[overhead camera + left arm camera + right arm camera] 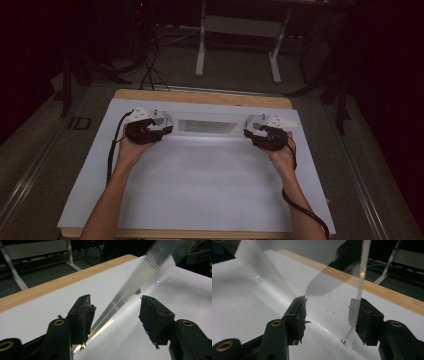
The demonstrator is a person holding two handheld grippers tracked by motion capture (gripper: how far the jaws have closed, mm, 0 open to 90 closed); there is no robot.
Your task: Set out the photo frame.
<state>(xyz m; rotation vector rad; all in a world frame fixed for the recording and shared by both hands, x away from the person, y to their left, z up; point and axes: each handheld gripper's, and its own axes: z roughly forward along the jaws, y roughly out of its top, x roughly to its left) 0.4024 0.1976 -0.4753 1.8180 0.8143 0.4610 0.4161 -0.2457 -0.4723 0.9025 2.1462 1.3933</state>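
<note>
Forearms came in from the near edge of the desk, each hand carrying a tool. The left tool and the right tool faced each other, well apart, with a clear plastic box between them on the white sheet that covered the desk.

In the left gripper view, the left tool had its jaws wide apart. One end of the clear box ran into the gap between them as a thin transparent wall, closer to the left pad than to the right one. Neither pad could be seen pressing on it, though the wall passed just beside the left pad.

In the right gripper view, the right tool also stood wide open. The other end of the clear box rose upright between its jaws, and its edge stood just in front of the right pad; whether pad and plastic touched could not be told. The left pad stood clear of the wall.

Beyond both tools lay the bare wooden rim of the desk. Farther off, on the dark floor, stood the white legs of another stand.
</note>
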